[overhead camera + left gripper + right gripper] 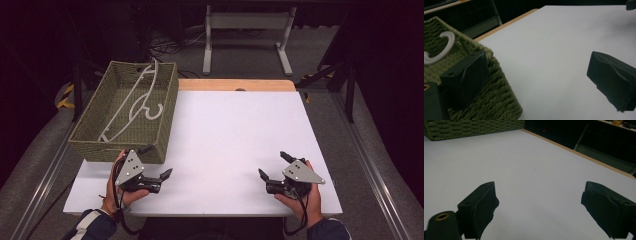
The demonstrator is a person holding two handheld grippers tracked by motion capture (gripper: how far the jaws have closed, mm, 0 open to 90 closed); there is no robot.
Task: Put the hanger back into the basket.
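- While both hands rest low on the white tabletop [235, 140], the left gripper [156, 161] sits jaws apart beside the woven basket [165, 125].
- White hanger [135, 102] lies inside that basket.
- Right gripper [274, 165], jaws apart, empty.

This looks like a lab. A white table [225, 135] stands in a dark room, with cables [170, 47] on the grey floor [250, 60] behind it and a white desk frame [247, 35] far back.

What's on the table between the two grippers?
Nothing: between the left gripper and right gripper lies bare white table, as the high view shows.
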